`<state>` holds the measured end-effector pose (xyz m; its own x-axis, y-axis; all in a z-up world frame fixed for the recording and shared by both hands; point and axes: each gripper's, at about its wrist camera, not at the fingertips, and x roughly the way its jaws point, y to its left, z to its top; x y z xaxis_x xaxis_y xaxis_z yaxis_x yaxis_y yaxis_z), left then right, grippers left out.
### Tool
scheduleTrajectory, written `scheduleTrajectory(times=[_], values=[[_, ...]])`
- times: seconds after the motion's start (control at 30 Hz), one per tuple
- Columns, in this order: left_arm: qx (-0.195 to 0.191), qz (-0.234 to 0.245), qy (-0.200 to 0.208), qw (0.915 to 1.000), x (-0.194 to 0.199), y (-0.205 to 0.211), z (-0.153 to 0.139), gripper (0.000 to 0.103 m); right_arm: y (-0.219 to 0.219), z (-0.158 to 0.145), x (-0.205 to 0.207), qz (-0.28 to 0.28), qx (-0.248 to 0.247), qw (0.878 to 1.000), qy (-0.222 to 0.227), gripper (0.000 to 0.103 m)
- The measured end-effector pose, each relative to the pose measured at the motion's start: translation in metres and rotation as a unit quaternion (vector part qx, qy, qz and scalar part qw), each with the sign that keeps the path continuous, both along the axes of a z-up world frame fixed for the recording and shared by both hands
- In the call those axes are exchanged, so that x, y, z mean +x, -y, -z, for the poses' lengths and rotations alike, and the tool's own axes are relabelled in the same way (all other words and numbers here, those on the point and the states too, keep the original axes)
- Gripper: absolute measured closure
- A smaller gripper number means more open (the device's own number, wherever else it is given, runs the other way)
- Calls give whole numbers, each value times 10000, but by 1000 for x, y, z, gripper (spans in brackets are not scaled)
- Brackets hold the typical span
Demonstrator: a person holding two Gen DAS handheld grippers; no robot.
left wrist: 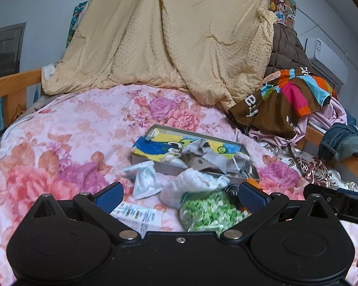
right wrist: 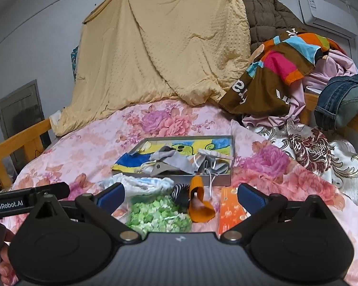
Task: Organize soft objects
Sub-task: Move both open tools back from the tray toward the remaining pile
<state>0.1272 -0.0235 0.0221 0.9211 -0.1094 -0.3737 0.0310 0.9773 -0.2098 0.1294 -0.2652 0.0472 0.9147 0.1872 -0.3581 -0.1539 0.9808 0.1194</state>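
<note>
Bag of green foam bits (right wrist: 158, 214), clear and lumpy, on the floral quilt (right wrist: 88, 143) near its front edge. Right gripper (right wrist: 180, 196) spread wide above it, empty; left gripper (left wrist: 179, 196) likewise.

Tray (right wrist: 231, 157) lying on floral quilt, holding yellow-blue towel (right wrist: 179, 151) and crumpled grey cloth (right wrist: 169, 160). Before it – white cloth (right wrist: 145, 183), green bag (right wrist: 158, 214), striped sock (right wrist: 180, 191), orange felt (right wrist: 199, 205) lying loose.

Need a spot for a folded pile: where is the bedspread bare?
Bare: the floral bedspread between the wooden rail, the tan blanket and the tray. Crowded: in front of the tray, around the green bag, and the clothes heap to the right.
</note>
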Motion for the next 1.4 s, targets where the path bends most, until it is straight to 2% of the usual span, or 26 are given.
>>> scheduleTrajectory(times=[0.63, 0.93, 1.23, 1.4], values=[[102, -257, -244, 9993, -37, -23, 32, 1, -14, 13, -25, -57, -158, 9997, -194, 0], [256, -344, -184, 9989, -46, -20, 30, 1, -20, 18, -29, -162, -251, 9991, -286, 0], [149, -358, -233, 9990, -51, -19, 27, 1, -17, 9, -35, -149, -199, 9992, -311, 0], [196, -315, -148, 9992, -58, -9, 13, 1, -15, 2, -31, -275, -276, 9975, -597, 0]])
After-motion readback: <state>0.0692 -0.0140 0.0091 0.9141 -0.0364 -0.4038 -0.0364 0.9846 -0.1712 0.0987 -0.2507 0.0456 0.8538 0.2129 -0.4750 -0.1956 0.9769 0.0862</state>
